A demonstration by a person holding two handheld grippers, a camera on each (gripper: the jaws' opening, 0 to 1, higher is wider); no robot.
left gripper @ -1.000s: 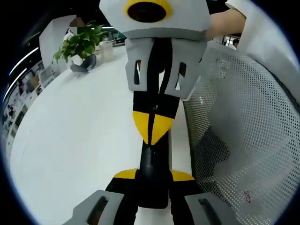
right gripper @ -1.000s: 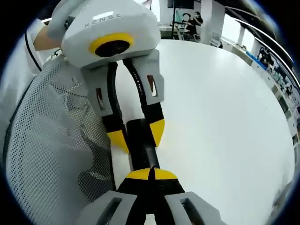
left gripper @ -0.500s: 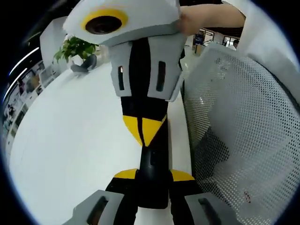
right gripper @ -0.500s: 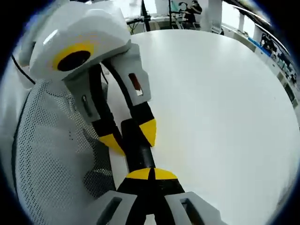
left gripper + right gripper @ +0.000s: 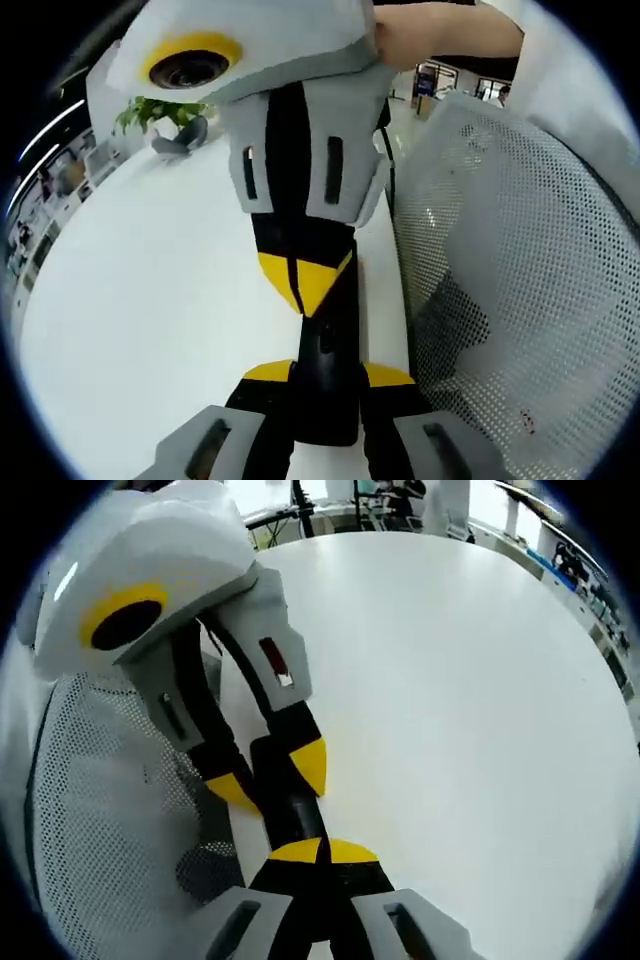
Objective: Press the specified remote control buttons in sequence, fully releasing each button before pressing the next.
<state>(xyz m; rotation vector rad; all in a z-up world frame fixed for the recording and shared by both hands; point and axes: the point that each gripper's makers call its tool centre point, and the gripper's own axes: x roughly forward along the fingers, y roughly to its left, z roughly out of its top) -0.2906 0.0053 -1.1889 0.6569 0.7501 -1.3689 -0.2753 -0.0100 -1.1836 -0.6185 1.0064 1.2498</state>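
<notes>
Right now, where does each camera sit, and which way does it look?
Left gripper view: rides the left gripper, looking along the remote in its jaws to the right gripper; a hand and mesh garment show.
Right gripper view: rides the right gripper, facing the left gripper, jaws shut above the remote.
Both share the remote, the white table, the mesh.

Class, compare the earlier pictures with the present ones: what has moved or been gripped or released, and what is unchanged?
The right hand-held gripper, jaws together, has slid its yellow tips further along the black remote control toward the left hand-held gripper. Nothing was taken up or let go. The left hand-held gripper stays clamped on the remote over the white table, beside the mesh fabric.
</notes>
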